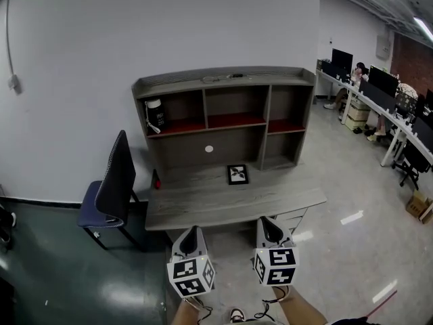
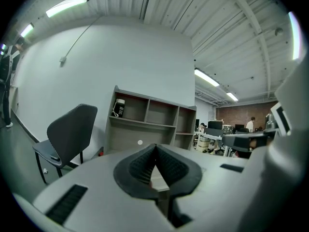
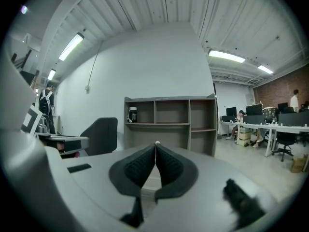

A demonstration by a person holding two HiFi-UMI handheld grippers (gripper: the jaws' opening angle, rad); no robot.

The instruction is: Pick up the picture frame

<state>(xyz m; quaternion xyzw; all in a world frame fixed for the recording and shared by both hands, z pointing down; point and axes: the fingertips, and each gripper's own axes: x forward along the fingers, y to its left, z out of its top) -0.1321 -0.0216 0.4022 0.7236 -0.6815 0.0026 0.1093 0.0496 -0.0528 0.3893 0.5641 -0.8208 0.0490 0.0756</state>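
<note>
While well short of desk, holding left gripper & right gripper w/ jaws together, empty; yet to reach, grab, lift picture frame.

Picture frame: print too small, perhaps leaves.

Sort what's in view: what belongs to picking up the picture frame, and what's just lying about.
For the job: picture frame, flat on the desk; left gripper and right gripper, both shut, empty.
Lying about: chair; dark container in the shelf; small red item on the desk.
</note>
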